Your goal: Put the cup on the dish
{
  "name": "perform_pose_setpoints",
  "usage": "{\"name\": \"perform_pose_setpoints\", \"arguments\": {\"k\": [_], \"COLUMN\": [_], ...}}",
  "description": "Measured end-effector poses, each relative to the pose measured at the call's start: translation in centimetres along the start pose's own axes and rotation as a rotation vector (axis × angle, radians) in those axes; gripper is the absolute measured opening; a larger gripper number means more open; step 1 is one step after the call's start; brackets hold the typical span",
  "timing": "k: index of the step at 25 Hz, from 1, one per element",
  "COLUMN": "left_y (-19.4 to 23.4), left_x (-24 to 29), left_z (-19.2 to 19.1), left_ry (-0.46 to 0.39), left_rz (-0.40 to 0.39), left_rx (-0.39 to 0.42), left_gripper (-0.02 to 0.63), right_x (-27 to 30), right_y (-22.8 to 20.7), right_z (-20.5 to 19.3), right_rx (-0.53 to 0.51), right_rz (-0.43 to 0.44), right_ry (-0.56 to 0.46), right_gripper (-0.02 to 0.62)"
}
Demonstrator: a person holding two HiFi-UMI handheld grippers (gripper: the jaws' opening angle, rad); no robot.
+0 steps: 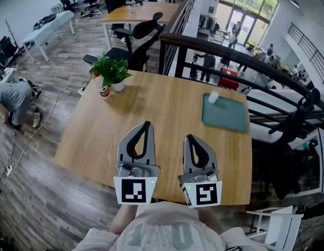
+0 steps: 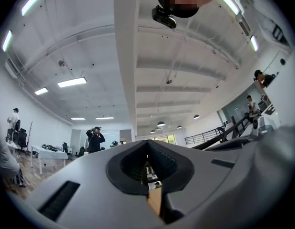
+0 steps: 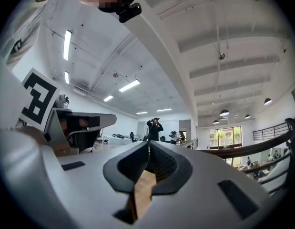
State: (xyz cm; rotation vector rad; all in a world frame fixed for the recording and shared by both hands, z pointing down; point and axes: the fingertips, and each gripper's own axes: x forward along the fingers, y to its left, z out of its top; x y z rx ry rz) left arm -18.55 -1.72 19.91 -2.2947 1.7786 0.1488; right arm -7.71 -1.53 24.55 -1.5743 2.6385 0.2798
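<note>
**Inspector:** State of the tools?

**Assessor:** The left gripper [image 1: 146,124] has its jaws together with nothing between them; the right gripper [image 1: 189,137] is likewise closed and empty; each gripper view confirms it, the pads meeting with only the room and ceiling beyond. Both lie side by side near the front edge of the table [image 1: 151,103], tips pointing away from the person.

**Inspector:** Location of the task items?

**Assessor:** The cup [image 1: 213,97], small and white, stands upright at the far-left corner of the dish [image 1: 227,116], a flat teal tray on the table's right side. It overlaps that corner in the head view; whether it stands on the dish or just behind it cannot be told. Both are well apart from either gripper; a potted plant [image 1: 112,72] sits far left, off the likely route.

**Inspector:** Step in hand?

**Assessor:** In my judgement, nothing is being handled; either the approach is not yet begun, or the cup is already placed.

**Inspector:** Requirement for the next move?

**Assessor:** If the cup is off the dish, the right gripper is the nearer; it should open, reach forward and right, close squarely on the cup's body, lift, and set it toward the middle of the dish. The cup looks light; a skewed grip could tip it.
</note>
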Motion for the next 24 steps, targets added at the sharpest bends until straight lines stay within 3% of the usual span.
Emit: {"name": "perform_pose_setpoints", "arguments": {"k": [11, 24], "left_y": [-1.0, -1.9], "left_x": [0.8, 2.7], "left_z": [-1.1, -2.6], "left_ry": [0.070, 0.048], "left_rz": [0.004, -0.039], "left_rx": [-0.015, -0.019], "left_gripper": [0.009, 0.009], "right_x": [-1.0, -0.6], "right_y": [-2.2, -4.5], "right_z": [0.5, -0.8], "right_rx": [0.002, -0.017], "right_rz": [-0.003, -0.048], "right_ry": [0.003, 0.026], "right_gripper": [0.026, 0.025]}}
